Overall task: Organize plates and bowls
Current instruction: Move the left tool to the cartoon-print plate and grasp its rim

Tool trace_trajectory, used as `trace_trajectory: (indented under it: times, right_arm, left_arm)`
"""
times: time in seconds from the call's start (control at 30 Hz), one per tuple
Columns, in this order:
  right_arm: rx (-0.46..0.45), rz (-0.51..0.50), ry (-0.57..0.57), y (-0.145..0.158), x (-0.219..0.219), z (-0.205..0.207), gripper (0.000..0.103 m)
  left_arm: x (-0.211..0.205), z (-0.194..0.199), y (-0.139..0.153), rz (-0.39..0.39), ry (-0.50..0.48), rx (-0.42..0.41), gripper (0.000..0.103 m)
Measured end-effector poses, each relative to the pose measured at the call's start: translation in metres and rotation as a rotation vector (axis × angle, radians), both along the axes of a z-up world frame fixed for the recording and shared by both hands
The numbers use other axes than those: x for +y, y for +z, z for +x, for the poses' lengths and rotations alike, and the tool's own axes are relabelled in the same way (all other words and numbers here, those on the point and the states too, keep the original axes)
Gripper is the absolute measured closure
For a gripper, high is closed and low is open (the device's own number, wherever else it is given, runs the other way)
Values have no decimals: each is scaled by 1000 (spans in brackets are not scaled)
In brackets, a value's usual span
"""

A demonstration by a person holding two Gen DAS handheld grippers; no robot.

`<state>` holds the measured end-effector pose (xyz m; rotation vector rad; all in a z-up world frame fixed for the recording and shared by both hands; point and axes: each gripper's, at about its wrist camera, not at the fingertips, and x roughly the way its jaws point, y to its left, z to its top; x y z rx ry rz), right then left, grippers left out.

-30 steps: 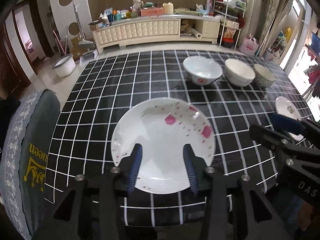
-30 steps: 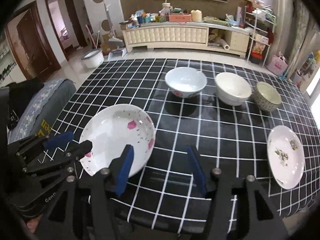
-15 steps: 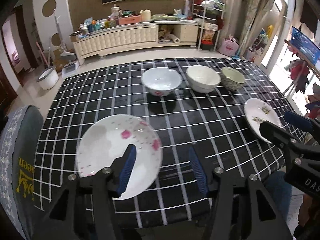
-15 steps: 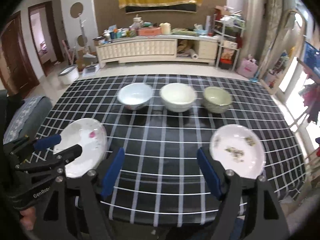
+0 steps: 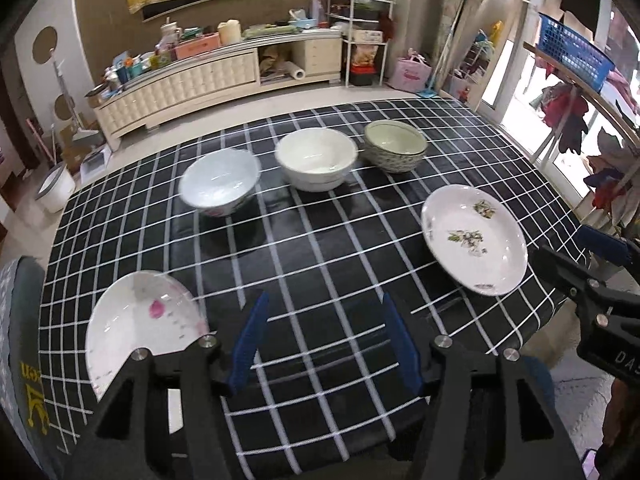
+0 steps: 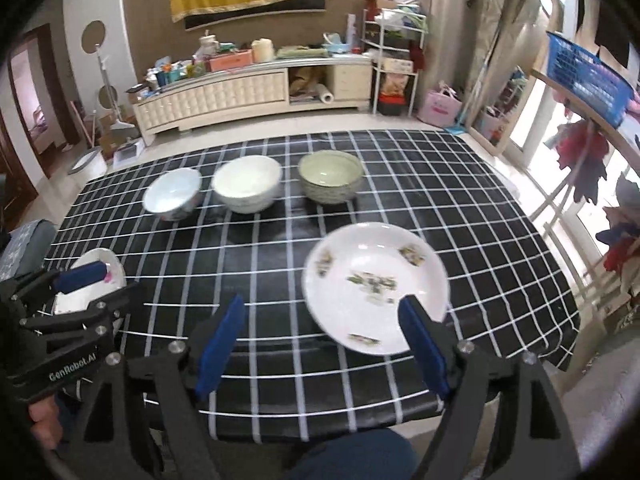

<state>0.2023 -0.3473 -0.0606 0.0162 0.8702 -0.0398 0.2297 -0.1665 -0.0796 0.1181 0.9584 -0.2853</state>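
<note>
A white plate with pink flowers (image 5: 136, 328) lies at the table's near left. A white plate with green sprigs (image 5: 472, 240) lies at the near right; in the right wrist view (image 6: 372, 284) it lies just ahead of my right gripper. Three bowls stand in a row at the back: a pale blue one (image 5: 218, 180), a cream one (image 5: 316, 162) and a green patterned one (image 5: 394, 148). My left gripper (image 5: 326, 338) is open and empty over the table's near middle. My right gripper (image 6: 320, 340) is open and empty, its right finger (image 6: 424, 344) by the sprig plate's near rim.
The table has a black cloth with white grid lines (image 5: 320, 248). A grey cushioned chair (image 5: 20, 360) stands at its near left. A cream sideboard (image 5: 192, 80) lines the far wall, a shelf rack (image 5: 360, 40) beside it. Clothes hang at the right (image 6: 592, 160).
Both grippers have swung to the right. The pink-flower plate has slid from in front of my left gripper to its left, and the sprig plate now lies in front of my right gripper.
</note>
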Motion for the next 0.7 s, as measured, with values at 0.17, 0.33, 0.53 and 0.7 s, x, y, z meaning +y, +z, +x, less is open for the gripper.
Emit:
trace_trajectory:
  times: [0.17, 0.33, 0.53, 0.7]
  right_arm:
    - [25, -5, -37, -12, -30, 5, 20]
    - [64, 3, -73, -28, -61, 14, 20]
    - [103, 14, -111, -49, -89, 26, 20]
    - [134, 16, -133, -68, -108, 38, 20]
  left_arm:
    - [-38, 14, -15, 6, -44, 40, 46]
    - [-70, 24, -31, 5, -90, 70, 36]
    - [-96, 46, -55, -19, -100, 150, 36]
    - [-118, 61, -73, -1, -124, 184, 36]
